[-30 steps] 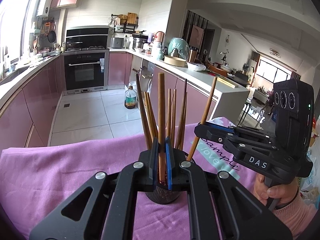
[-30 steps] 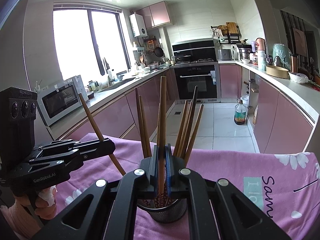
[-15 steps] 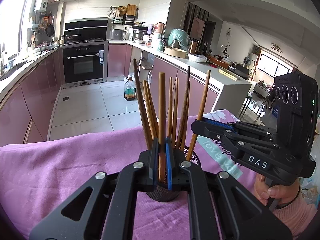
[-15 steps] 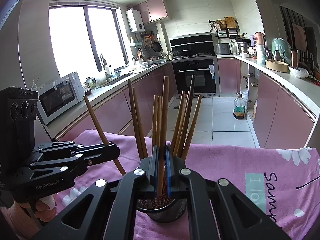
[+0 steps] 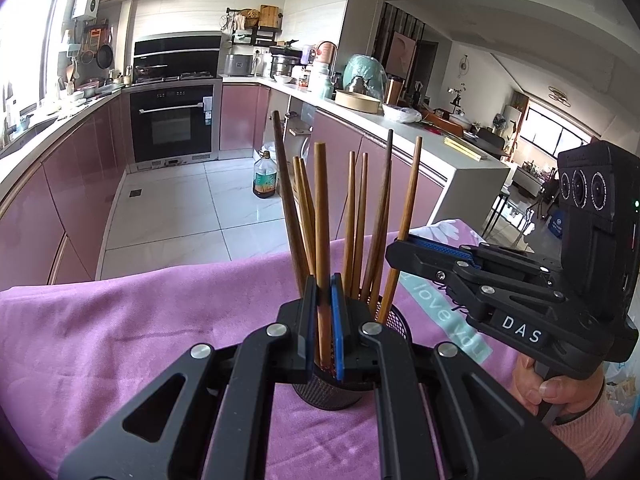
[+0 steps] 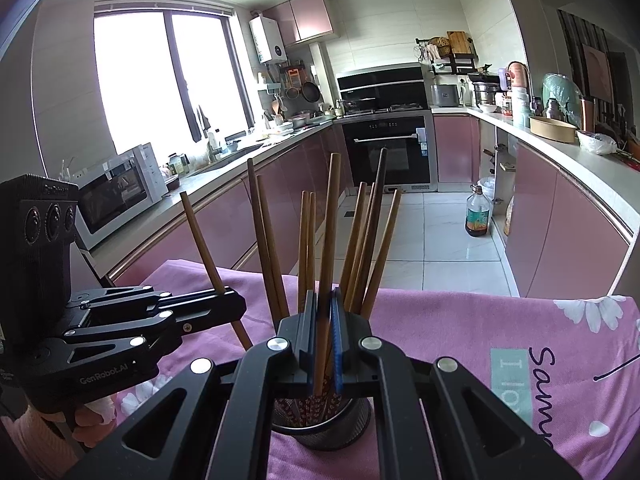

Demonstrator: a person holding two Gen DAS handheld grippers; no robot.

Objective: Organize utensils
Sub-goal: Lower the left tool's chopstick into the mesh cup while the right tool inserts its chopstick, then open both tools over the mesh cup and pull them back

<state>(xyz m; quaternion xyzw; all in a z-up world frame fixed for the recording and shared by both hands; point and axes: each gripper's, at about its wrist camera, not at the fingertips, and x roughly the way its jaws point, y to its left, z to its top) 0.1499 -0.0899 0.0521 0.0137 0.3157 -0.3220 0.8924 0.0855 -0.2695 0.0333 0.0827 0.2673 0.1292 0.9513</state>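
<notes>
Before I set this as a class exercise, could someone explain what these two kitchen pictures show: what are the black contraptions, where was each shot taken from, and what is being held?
No robot here: a person holds a black handheld two-finger gripper in each hand, and each carries a wide-angle camera looking along its fingers. One picture is from the left gripper, the other from the right gripper; each also shows the other tool from the side. Both are shut, each on one brown wooden chopstick: left chopstick, right chopstick. Each held chopstick's lower end reaches down into the black mesh cup, which holds more chopsticks and stands on a pink flowered cloth. A hand in a pink sleeve grips the right tool's handle.
</notes>
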